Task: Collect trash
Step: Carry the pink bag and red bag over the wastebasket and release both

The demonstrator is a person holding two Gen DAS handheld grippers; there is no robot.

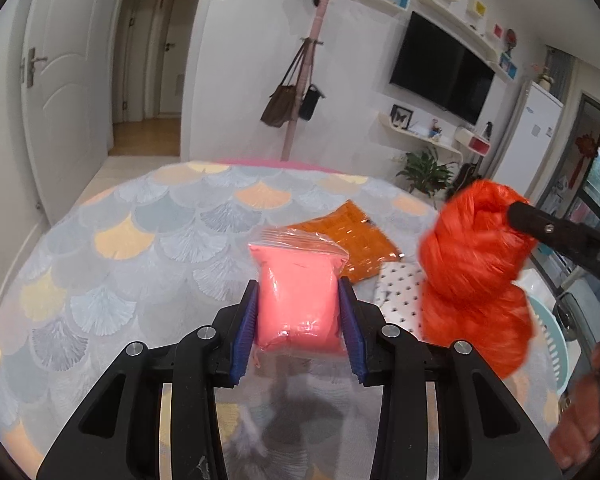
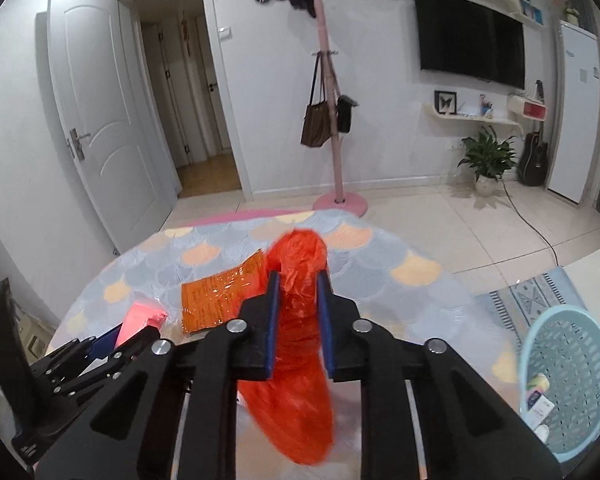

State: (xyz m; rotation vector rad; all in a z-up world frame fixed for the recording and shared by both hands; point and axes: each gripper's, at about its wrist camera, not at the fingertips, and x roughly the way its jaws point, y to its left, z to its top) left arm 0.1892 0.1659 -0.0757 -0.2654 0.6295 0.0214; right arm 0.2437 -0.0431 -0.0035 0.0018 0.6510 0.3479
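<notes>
The right tongs [image 2: 298,300] pinch a red bag [image 2: 296,380] that hangs between their blue pads, lifted above the table [image 2: 400,280]. The left tongs [image 1: 300,320] clamp a pink pouch [image 1: 296,292]. An orange wrapper [image 2: 216,300] lies beyond. A basket [image 2: 568,380] stands right.

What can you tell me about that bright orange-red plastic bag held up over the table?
The orange-red plastic bag is thin, glossy, crinkled film, bunched and twisted into a long wad. The right hand-held gripper is shut on it, its blue pads pinching its upper part. A rounded knot of film sticks out beyond the pads, and the looser, blurred tail hangs below. It seems lifted off the patterned table, near the orange wrapper.
</notes>
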